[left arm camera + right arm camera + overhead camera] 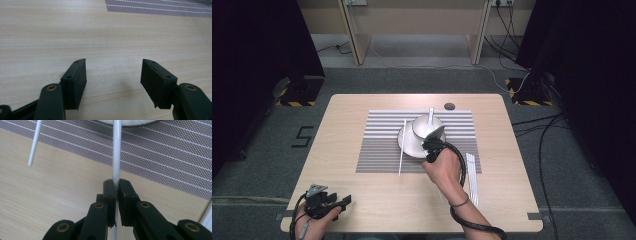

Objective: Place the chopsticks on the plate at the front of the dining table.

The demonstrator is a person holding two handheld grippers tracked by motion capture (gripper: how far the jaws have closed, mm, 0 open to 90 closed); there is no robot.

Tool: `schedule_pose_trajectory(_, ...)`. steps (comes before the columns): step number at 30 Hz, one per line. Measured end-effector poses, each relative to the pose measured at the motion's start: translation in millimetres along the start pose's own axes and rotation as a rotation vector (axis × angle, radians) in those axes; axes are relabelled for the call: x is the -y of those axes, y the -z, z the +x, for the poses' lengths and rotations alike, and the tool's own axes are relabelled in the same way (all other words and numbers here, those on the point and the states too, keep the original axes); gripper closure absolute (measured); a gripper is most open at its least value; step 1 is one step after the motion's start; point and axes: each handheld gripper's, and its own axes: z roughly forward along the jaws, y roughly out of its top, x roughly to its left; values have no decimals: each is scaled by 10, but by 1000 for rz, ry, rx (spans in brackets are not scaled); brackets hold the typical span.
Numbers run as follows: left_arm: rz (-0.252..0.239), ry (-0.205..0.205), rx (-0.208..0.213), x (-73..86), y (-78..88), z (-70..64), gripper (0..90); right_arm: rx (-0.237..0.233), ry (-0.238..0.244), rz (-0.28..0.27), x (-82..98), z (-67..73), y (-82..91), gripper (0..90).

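Observation:
A white plate (408,142) with a white bowl (424,126) on it sits on the striped placemat (377,159). My right gripper (432,142) hovers at the plate's near right edge, shut on a thin white chopstick (116,157). The far end of that chopstick (430,115) sticks out beyond the bowl. In the right gripper view the stick runs up from the pads (110,192) to the plate's rim (130,123). A second chopstick (402,147) lies on the mat against the plate's left side (35,142). My left gripper (337,202) rests open at the table's near left corner (113,72), nothing between its jaws.
Several more white chopsticks (472,177) lie on the bare wood to the right of the mat. A round cable hole (449,106) sits near the table's far edge. Dark curtains and floor cables flank the table.

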Motion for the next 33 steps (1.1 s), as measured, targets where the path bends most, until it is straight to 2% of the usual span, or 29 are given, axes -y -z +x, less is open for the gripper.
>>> schedule_pose_trajectory(26,-2,4,3,-1,-2,1,374,-10,16,1,-109,167,-23,849)
schedule_pose_trajectory(33,-2,4,3,-2,-3,2,373,-9,21,-4,-141,167,-21,849)
